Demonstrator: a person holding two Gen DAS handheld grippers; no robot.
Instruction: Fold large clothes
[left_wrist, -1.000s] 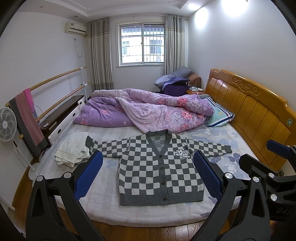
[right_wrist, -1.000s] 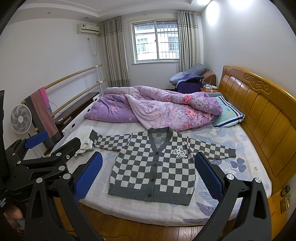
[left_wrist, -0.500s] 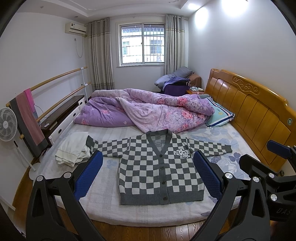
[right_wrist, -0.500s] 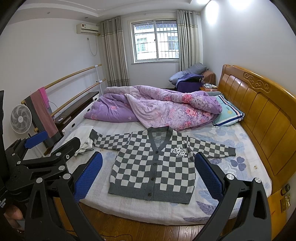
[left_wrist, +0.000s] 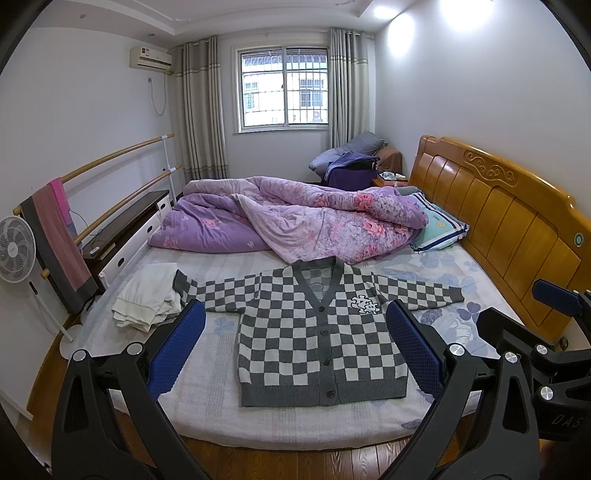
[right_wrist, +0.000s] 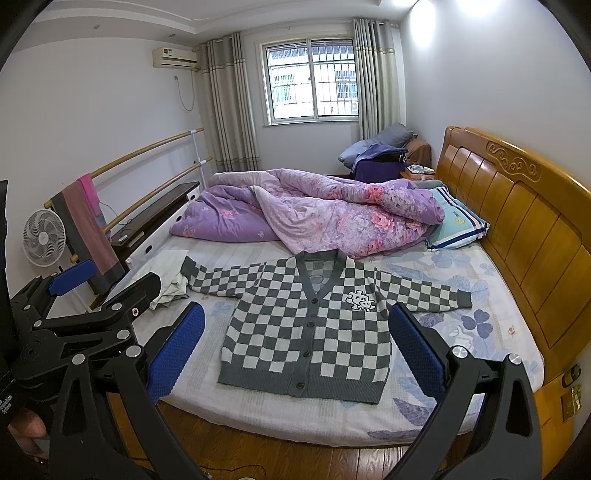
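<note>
A grey-and-white checkered cardigan (left_wrist: 317, 332) lies flat, buttoned, on the bed with both sleeves spread out; it also shows in the right wrist view (right_wrist: 310, 325). My left gripper (left_wrist: 295, 343) is open and empty, held above the floor in front of the bed's near edge. My right gripper (right_wrist: 295, 347) is open and empty at the same distance. The right gripper shows at the right edge of the left wrist view (left_wrist: 535, 354). The left gripper shows at the left edge of the right wrist view (right_wrist: 85, 317).
A crumpled purple floral quilt (left_wrist: 295, 221) covers the far half of the bed. A folded white garment (left_wrist: 147, 295) lies by the cardigan's left sleeve. A striped pillow (left_wrist: 439, 225) lies by the wooden headboard (left_wrist: 517, 229). A fan (left_wrist: 14, 251) and towel rail (left_wrist: 59, 236) stand left.
Both grippers have drifted very slightly; the cardigan has not moved.
</note>
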